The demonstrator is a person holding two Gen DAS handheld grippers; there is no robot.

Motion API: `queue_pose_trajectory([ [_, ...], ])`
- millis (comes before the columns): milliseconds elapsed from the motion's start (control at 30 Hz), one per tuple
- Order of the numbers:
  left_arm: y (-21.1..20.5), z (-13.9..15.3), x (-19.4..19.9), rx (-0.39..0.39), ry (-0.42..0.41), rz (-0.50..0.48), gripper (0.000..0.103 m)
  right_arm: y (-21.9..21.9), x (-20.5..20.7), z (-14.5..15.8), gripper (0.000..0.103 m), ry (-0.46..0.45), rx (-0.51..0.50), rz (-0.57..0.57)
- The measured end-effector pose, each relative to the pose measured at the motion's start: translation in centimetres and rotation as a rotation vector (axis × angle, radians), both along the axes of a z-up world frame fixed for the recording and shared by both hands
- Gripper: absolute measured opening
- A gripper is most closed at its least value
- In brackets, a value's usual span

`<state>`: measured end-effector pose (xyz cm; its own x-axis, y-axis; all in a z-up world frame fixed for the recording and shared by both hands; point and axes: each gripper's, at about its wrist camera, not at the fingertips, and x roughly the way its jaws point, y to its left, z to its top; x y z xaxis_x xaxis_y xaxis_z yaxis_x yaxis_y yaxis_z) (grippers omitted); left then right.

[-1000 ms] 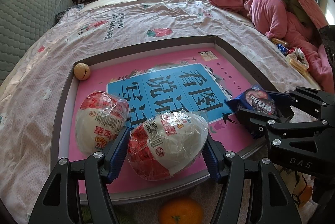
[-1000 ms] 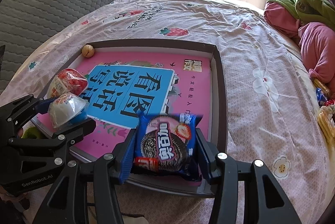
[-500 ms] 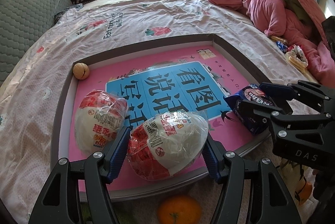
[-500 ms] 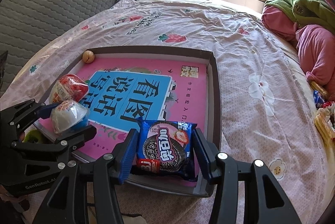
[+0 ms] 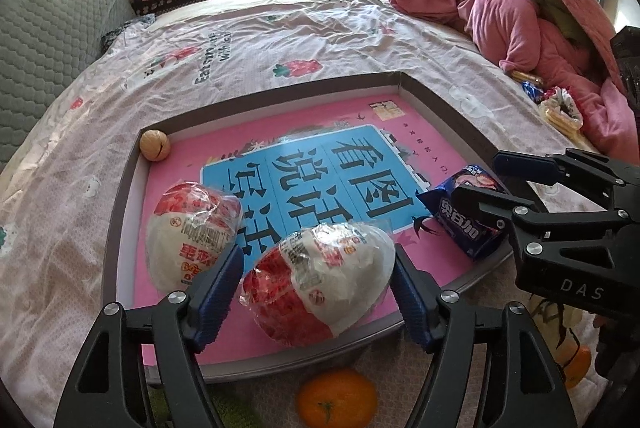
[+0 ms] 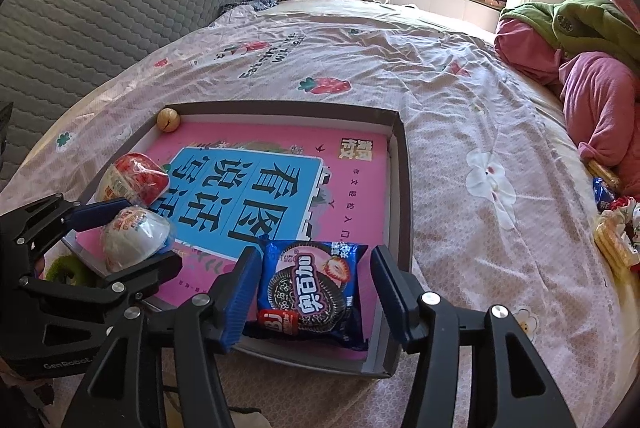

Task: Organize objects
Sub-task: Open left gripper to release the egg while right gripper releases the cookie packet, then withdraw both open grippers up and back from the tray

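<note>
Your left gripper straddles the near wrapped bun lying inside the tray; its jaws are opening, with gaps at both pads; your right gripper brackets the blue cookie packet at the tray's near right corner, jaws likewise opening, pads apparently clear, though the left pad's gap is hard to judge; a second bun sits just beside.
</note>
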<state>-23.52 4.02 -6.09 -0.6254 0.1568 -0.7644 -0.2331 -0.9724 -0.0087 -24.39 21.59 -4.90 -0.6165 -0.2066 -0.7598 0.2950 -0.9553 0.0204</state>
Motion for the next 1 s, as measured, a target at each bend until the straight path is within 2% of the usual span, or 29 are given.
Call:
queue_pose_trajectory([
  [1000,-1.0,2.7,1.1,0.026,0.047,0.022,0.076,0.7,1.0,1.9,0.062,0.083,-0.036,-0.015],
])
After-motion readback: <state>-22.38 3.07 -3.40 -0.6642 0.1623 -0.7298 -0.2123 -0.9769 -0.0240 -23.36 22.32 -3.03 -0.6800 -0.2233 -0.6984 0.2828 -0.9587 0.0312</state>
